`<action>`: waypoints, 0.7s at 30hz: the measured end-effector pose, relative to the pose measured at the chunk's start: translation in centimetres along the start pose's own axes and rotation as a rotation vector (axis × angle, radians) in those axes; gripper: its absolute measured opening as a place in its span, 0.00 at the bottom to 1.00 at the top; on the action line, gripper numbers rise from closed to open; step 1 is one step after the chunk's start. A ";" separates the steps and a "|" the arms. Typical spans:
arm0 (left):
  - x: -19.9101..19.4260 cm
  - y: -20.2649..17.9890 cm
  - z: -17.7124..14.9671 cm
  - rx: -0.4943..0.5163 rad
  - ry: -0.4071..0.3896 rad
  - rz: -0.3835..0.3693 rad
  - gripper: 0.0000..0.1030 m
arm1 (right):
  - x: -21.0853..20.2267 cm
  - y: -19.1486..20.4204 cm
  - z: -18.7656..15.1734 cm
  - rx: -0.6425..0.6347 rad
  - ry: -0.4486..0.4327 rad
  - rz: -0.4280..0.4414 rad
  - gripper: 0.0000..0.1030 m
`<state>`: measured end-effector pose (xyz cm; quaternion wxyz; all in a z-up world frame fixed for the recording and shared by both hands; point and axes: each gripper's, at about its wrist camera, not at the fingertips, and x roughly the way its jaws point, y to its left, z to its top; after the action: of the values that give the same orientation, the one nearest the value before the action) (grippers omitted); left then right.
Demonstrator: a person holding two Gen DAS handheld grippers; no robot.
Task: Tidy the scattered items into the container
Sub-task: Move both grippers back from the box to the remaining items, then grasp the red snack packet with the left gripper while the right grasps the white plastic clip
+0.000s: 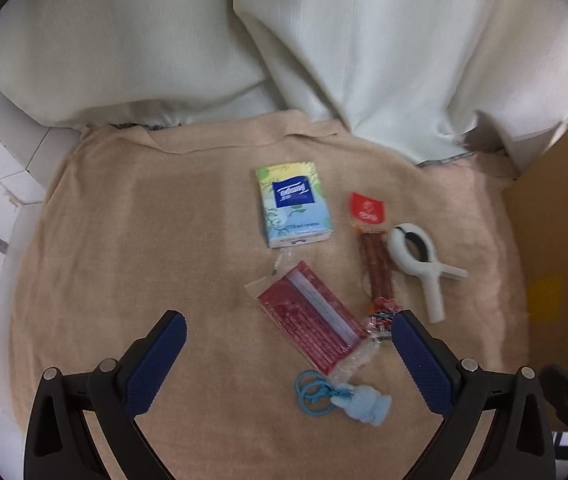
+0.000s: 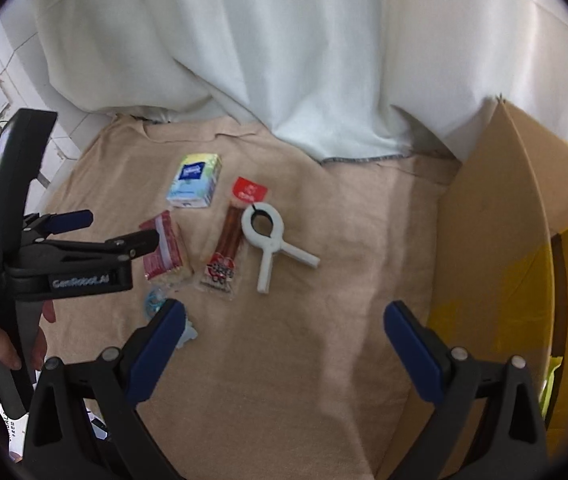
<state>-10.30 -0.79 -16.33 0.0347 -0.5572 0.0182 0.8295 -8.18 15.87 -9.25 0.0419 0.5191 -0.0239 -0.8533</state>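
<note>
Five items lie loose on the beige towel (image 1: 124, 240) covering the worktop, none boxed yet by the look of it. Tissue pack (image 1: 293, 204) sits farthest back; red packet (image 1: 311, 316) just in front of it; sausage stick (image 1: 375, 264) to the right, w/ the white clip (image 1: 419, 264) just beside it (may be touching, can't tell). Blue keychain (image 1: 343, 400) is nearest, its rings close against the red packet's clear wrapper end.

Cardboard box (image 2: 495, 240) stands at the right edge of the towel, flap up, apart from the clip.

Left hand-held gripper (image 1: 287, 344): jaws spread wide, nothing held, hovering over the red packet/keychain area. In the right wrist view its fingers point at the red packet. Right hand-held gripper (image 2: 284, 336): also spread wide and empty, over bare towel between the items and the box.

Step in hand, as I read it: approach for a first pick, left side, prob. the red packet or keychain. Next move calls for dropping lower, centring one item between the pads and closing on it alone. The packet's flat & slick in its wrapper, so an edge pinch may slip; the keychain's rings could snag the wrapper end. Then carry right, over the box rim, release.
</note>
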 end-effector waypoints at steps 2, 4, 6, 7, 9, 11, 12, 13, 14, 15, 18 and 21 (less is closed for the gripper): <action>0.5 -0.1 0.1 -0.002 0.006 0.009 1.00 | 0.3 -0.2 -0.1 0.005 0.005 0.001 0.98; 1.3 -0.2 0.3 -0.005 0.023 0.023 1.00 | 0.7 -0.2 -0.2 0.008 0.016 -0.002 0.98; 1.8 -0.2 0.3 -0.005 0.037 0.042 1.00 | 1.3 -0.2 -0.1 0.012 0.019 -0.001 0.98; 2.2 -0.3 0.3 -0.010 0.041 0.045 1.00 | 1.6 -0.2 -0.1 0.016 0.022 0.006 0.98; 2.8 -0.2 0.3 -0.019 0.050 0.056 1.00 | 2.2 -0.1 0.0 0.028 0.031 0.013 0.98; 3.5 0.0 0.2 -0.034 0.061 0.068 1.00 | 2.8 -0.1 0.0 0.032 0.030 0.016 0.98; 3.8 0.1 0.1 -0.041 0.065 0.061 1.00 | 3.2 0.0 0.1 0.037 0.029 0.009 0.98; 4.1 0.3 0.1 -0.055 0.071 0.046 1.00 | 3.5 0.0 0.2 0.040 0.029 0.009 0.98; 4.3 0.5 0.0 -0.072 0.077 0.030 1.00 | 4.0 0.1 0.3 0.044 0.030 0.013 0.98; 4.5 0.7 0.1 -0.085 0.083 0.022 1.00 | 4.4 0.1 0.3 0.047 0.030 0.011 0.98; 4.8 0.8 0.2 -0.088 0.092 0.021 1.00 | 5.8 0.0 0.3 0.069 0.032 0.026 0.98; 5.0 0.5 0.1 -0.065 0.090 0.042 0.99 | 7.0 -0.2 0.3 0.094 0.042 0.021 0.98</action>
<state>-12.31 -1.13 -20.89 -0.0017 -0.5944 0.0046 0.8041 -11.66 15.36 -15.34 0.0271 0.5380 -0.0684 -0.8397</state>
